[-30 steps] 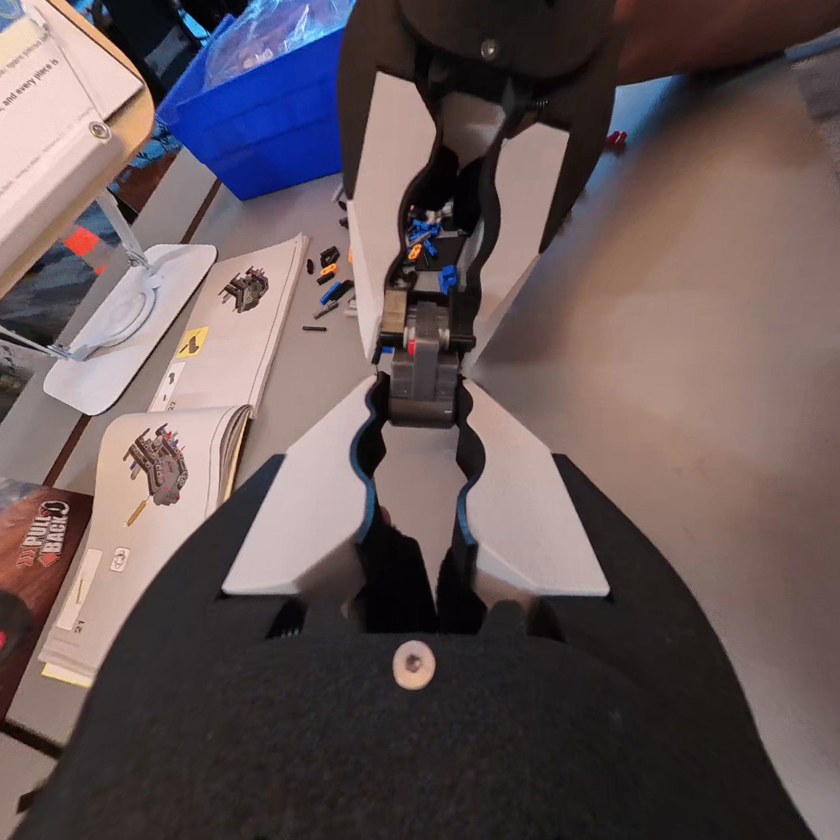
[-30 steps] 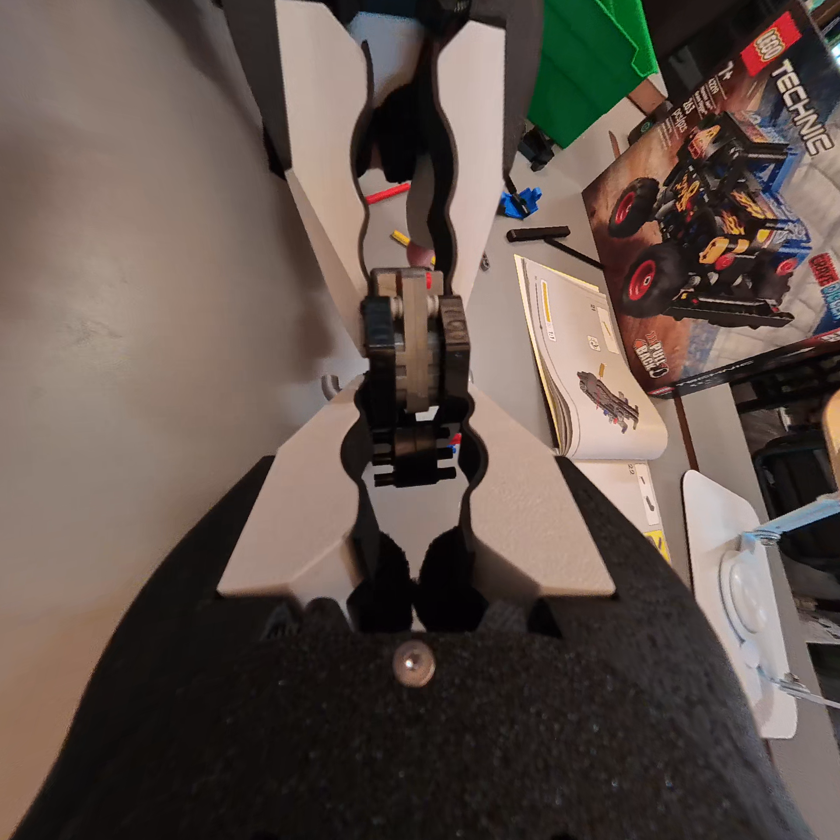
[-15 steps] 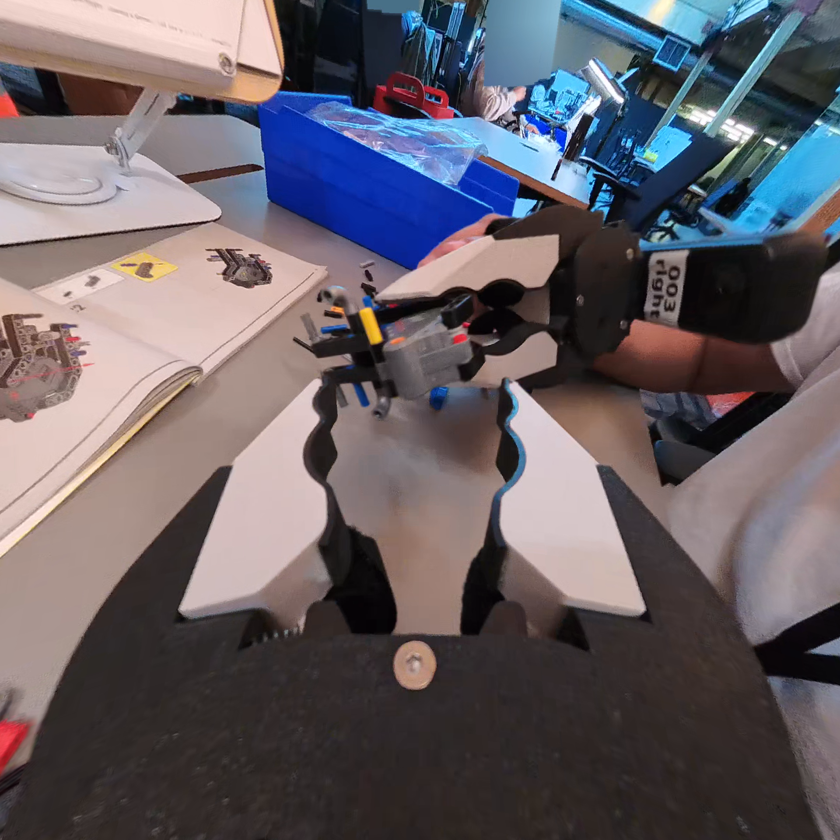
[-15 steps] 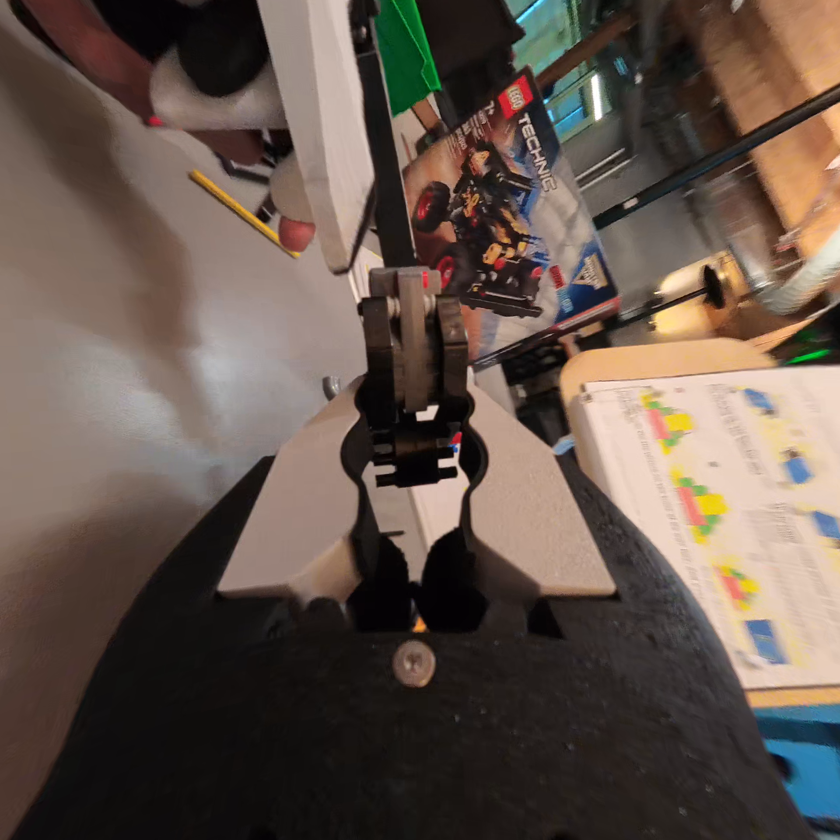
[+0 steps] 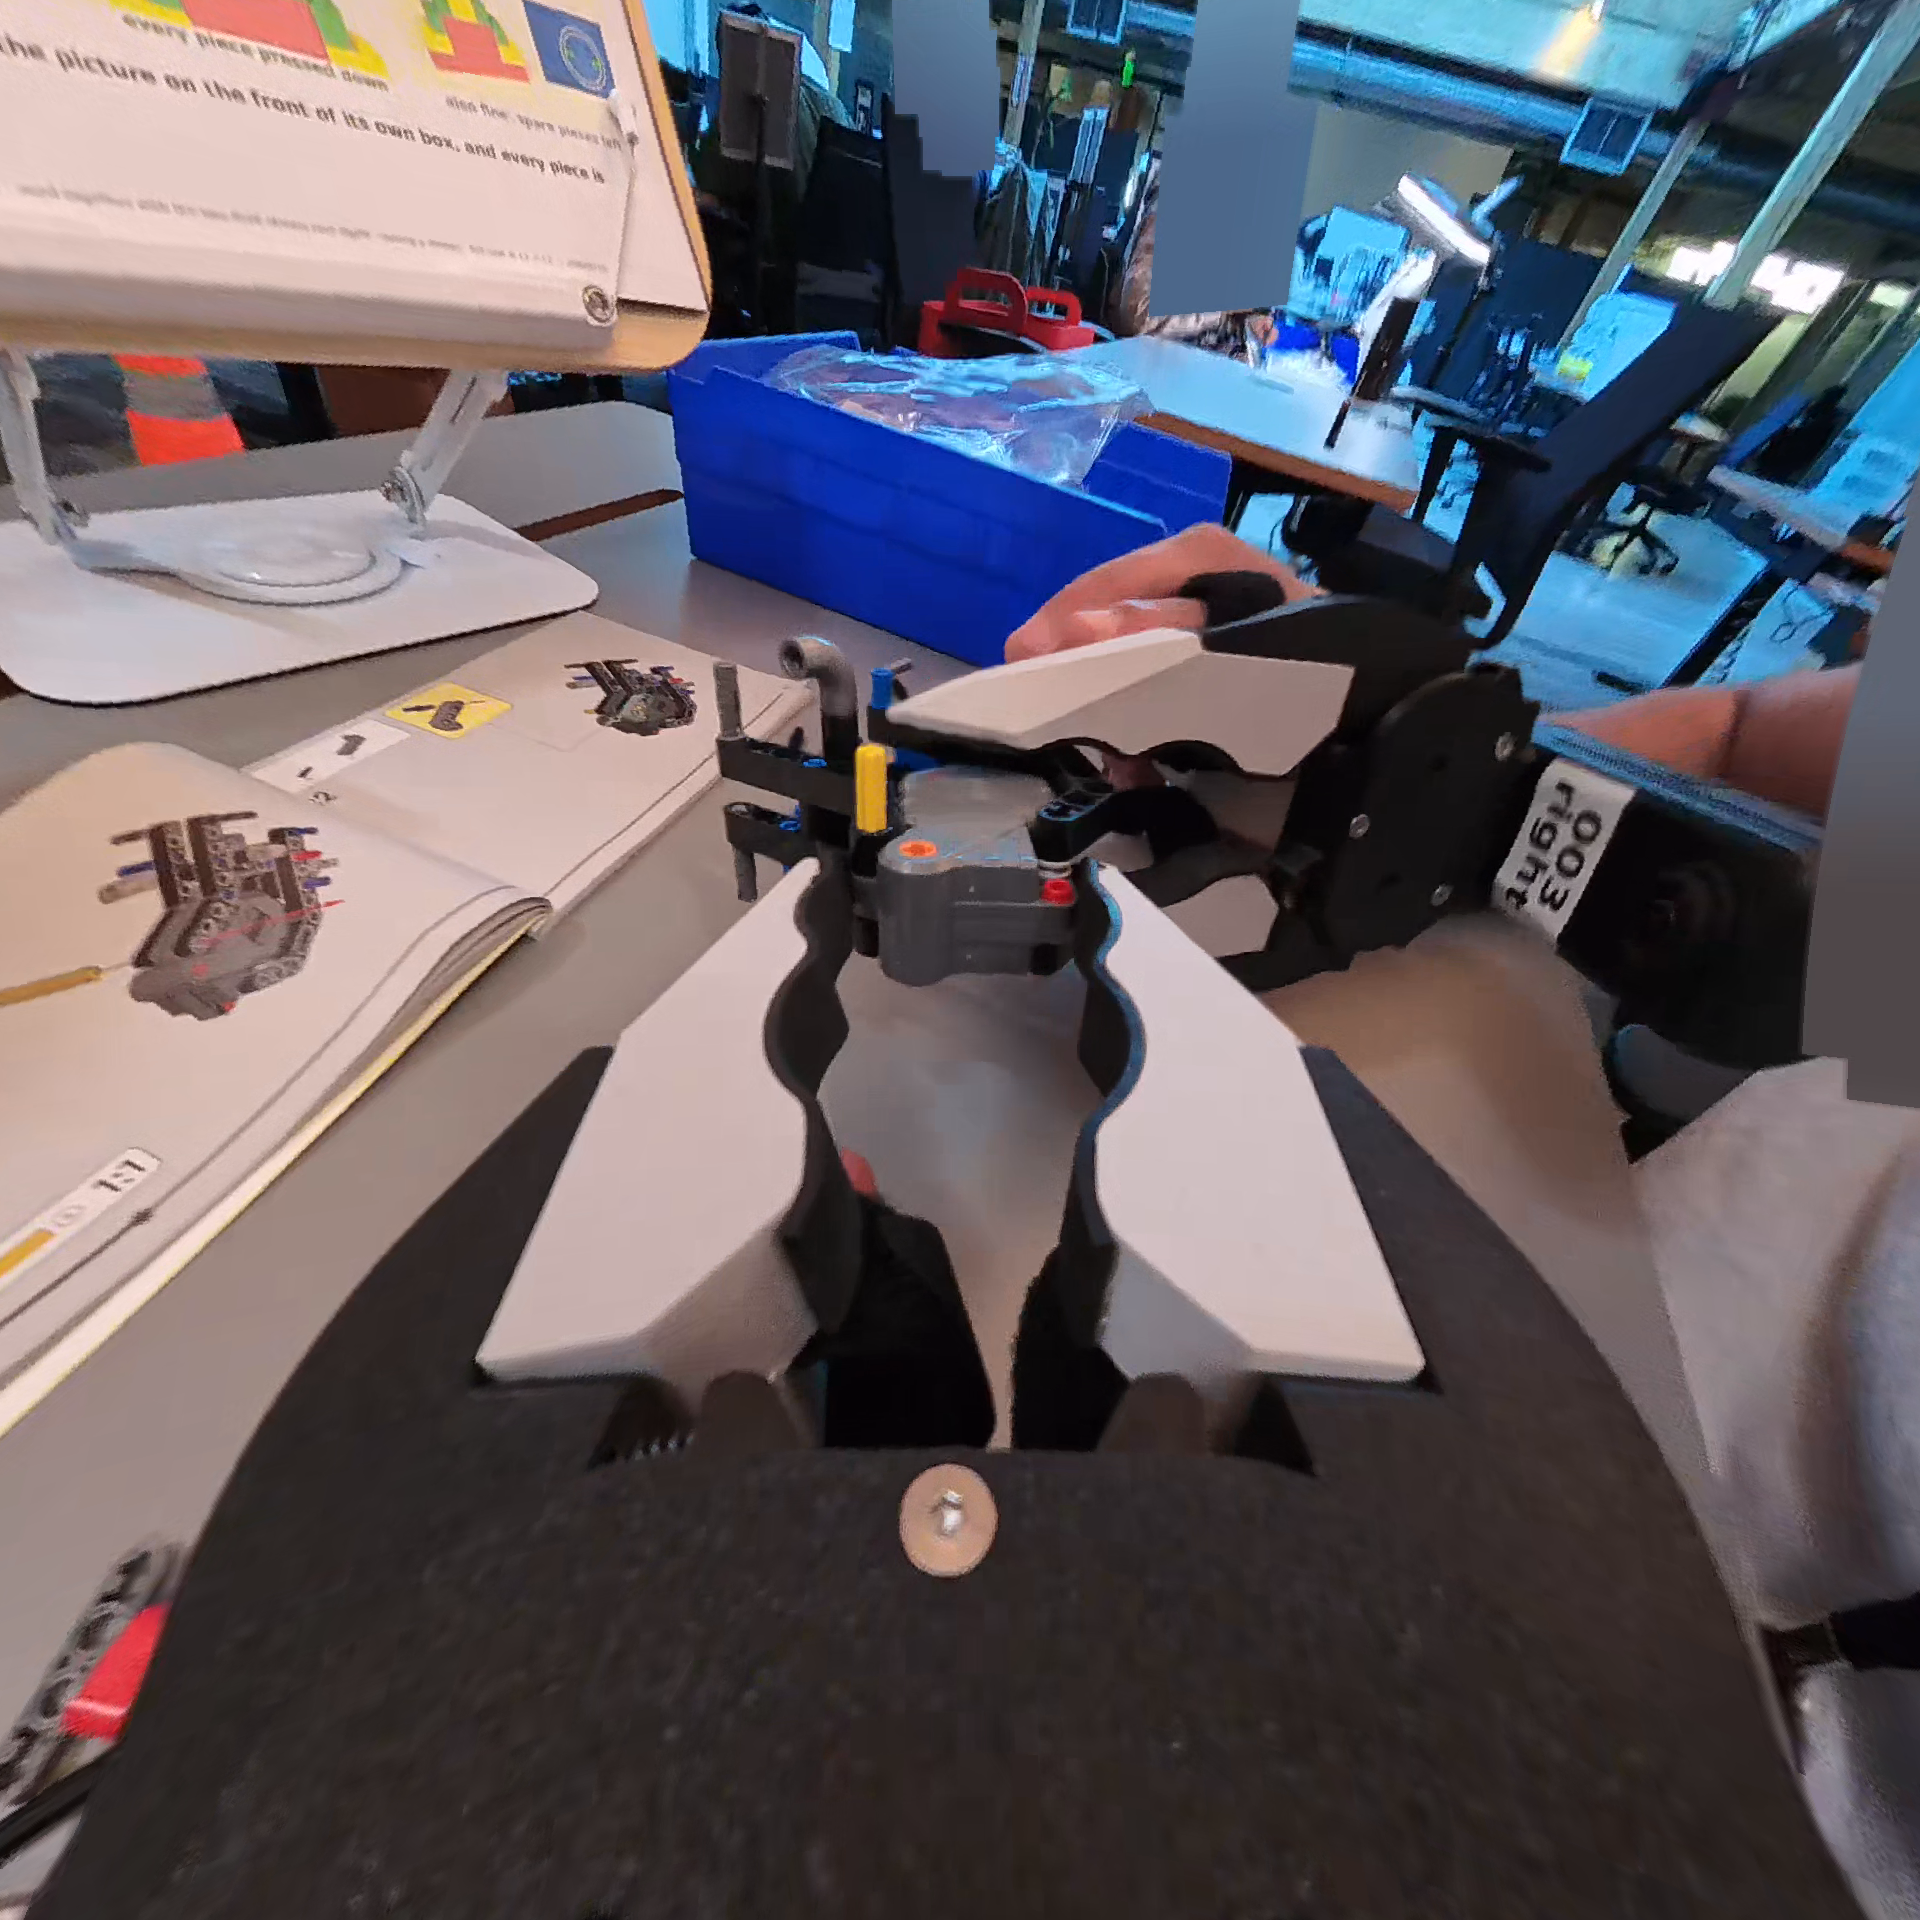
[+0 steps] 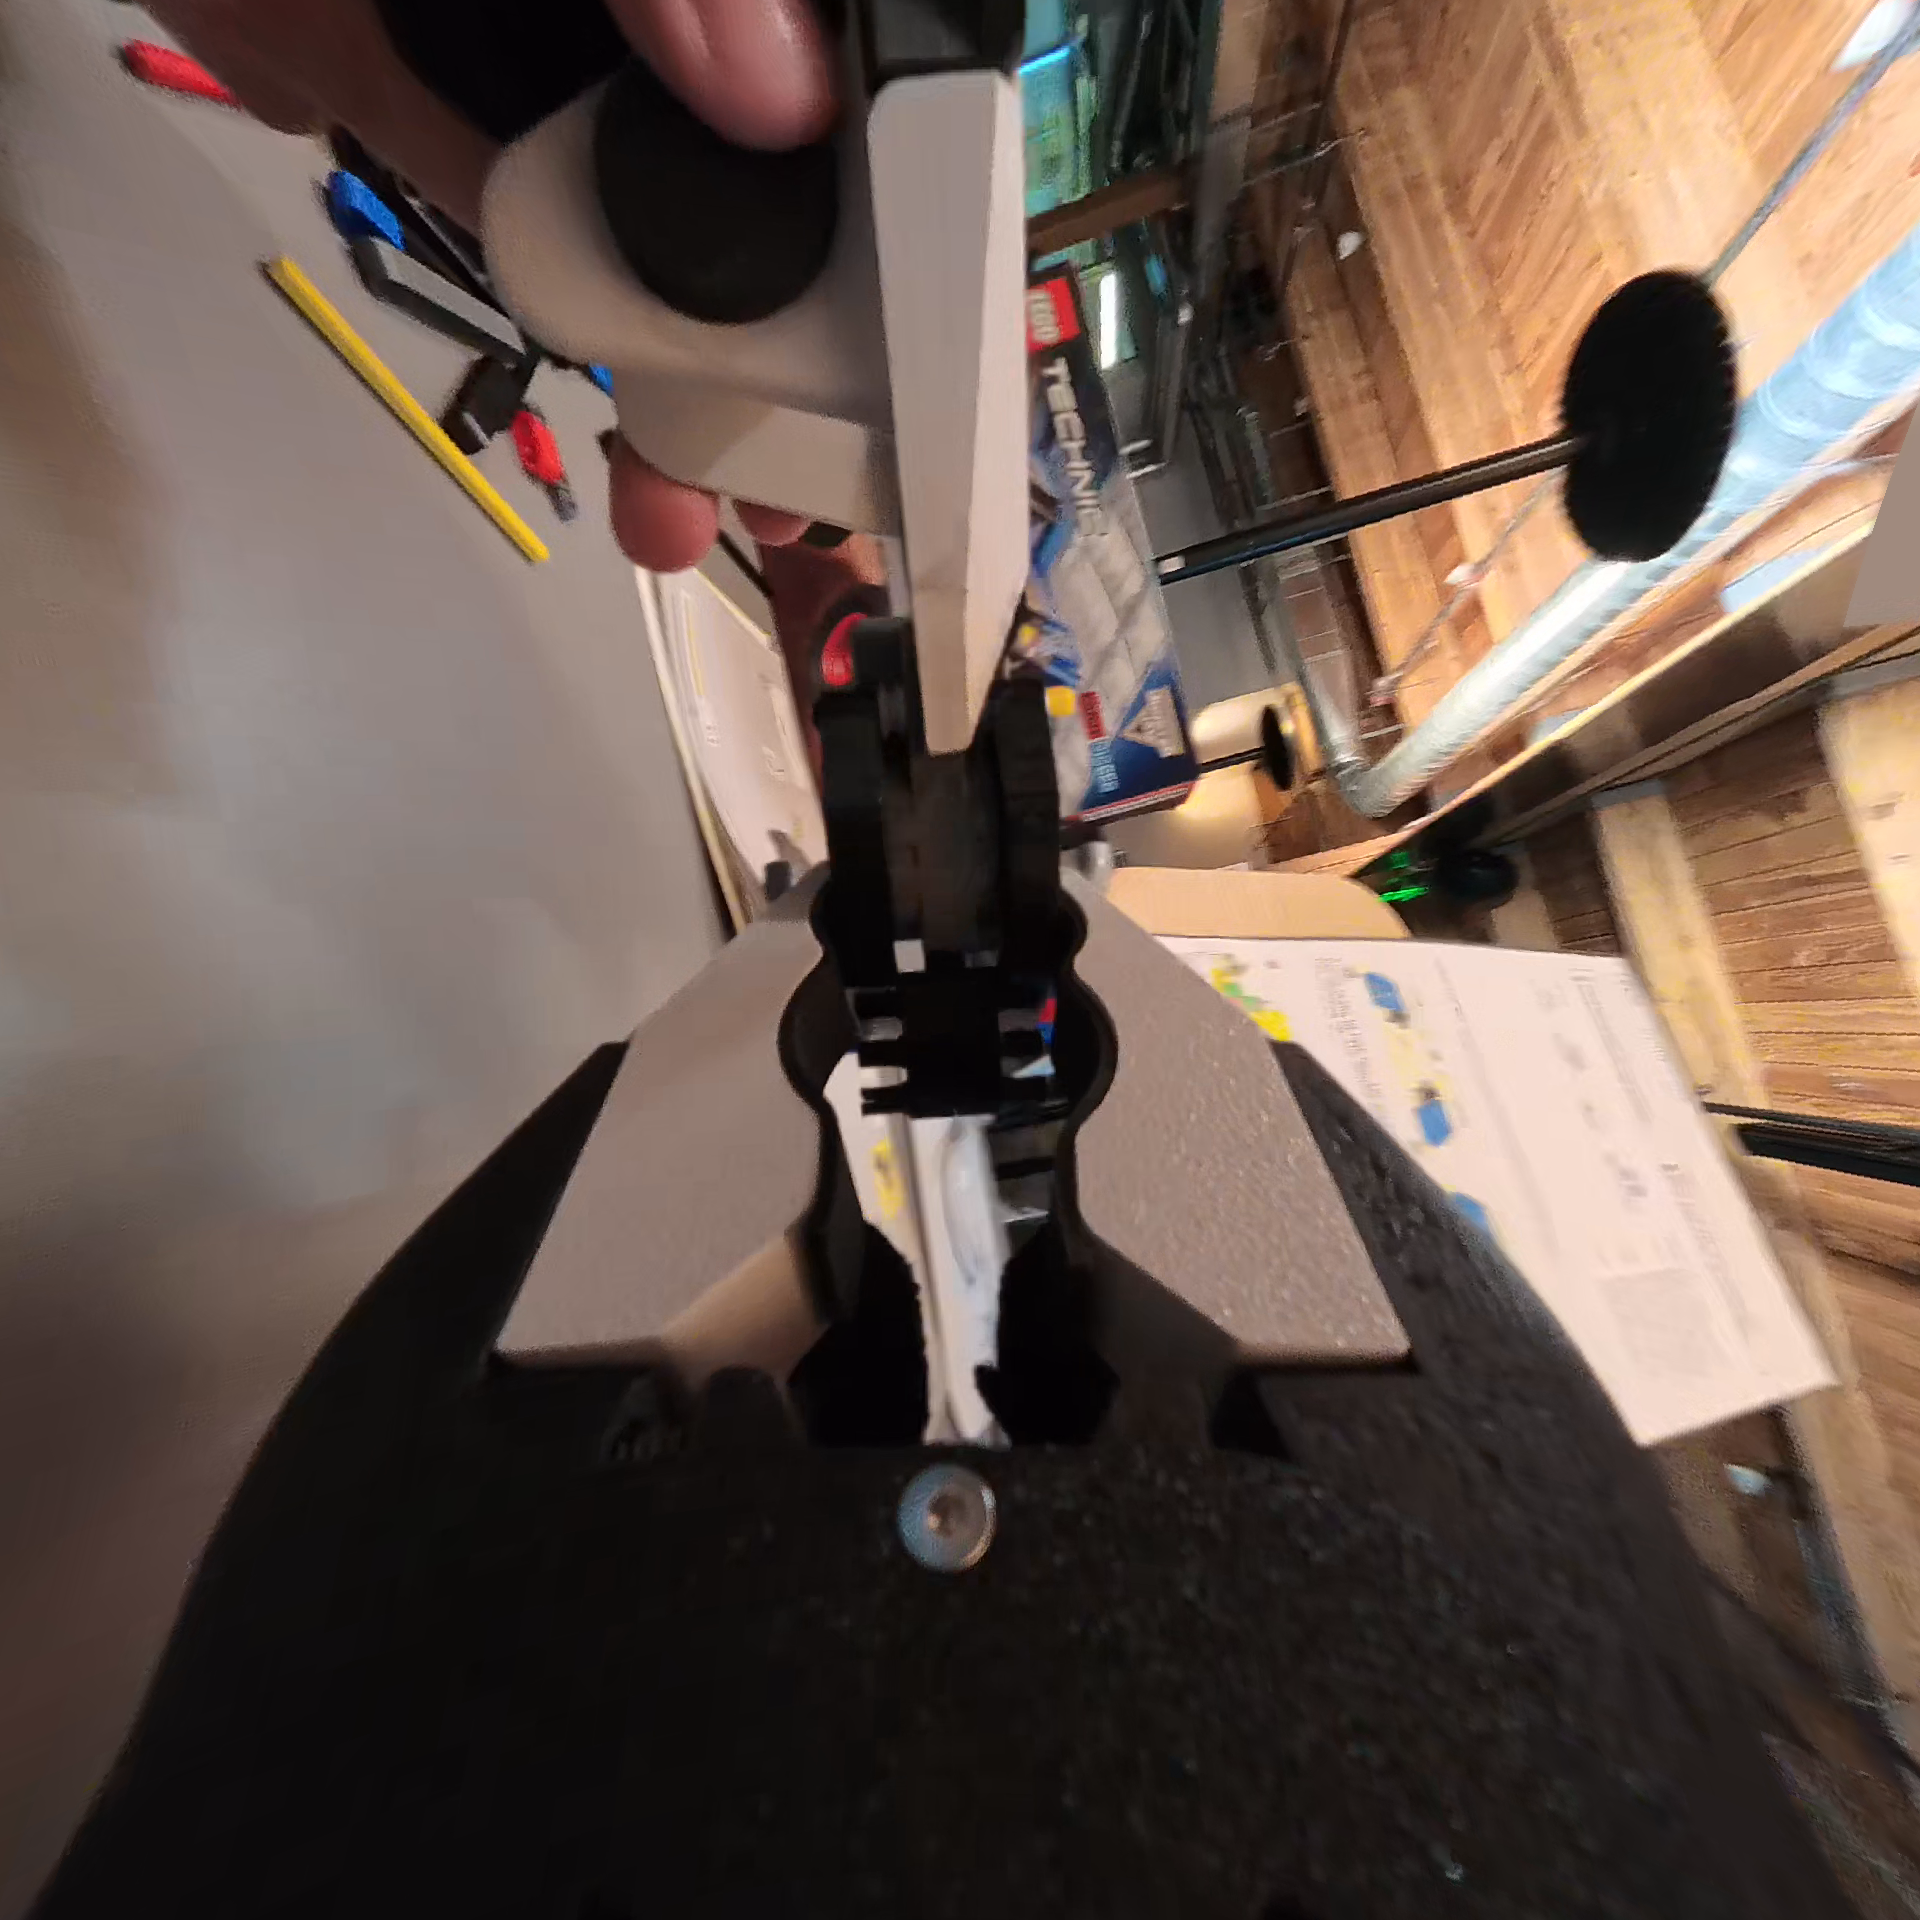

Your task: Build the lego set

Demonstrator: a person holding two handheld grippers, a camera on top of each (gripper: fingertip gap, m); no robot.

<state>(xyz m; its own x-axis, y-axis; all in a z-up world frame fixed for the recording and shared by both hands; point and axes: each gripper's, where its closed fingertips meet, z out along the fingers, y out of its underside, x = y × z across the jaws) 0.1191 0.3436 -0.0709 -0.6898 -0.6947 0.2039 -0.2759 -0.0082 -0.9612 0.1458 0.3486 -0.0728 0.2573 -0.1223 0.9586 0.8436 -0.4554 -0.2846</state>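
Booklet (image 5: 312, 914) and blue bin (image 5: 914, 520) flank the held assembly (image 5: 935, 883).

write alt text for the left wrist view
The right tongs, entering from the right, grip a partly built lego assembly just above the open left tongs. An open instruction booklet lies left, a blue bin behind.
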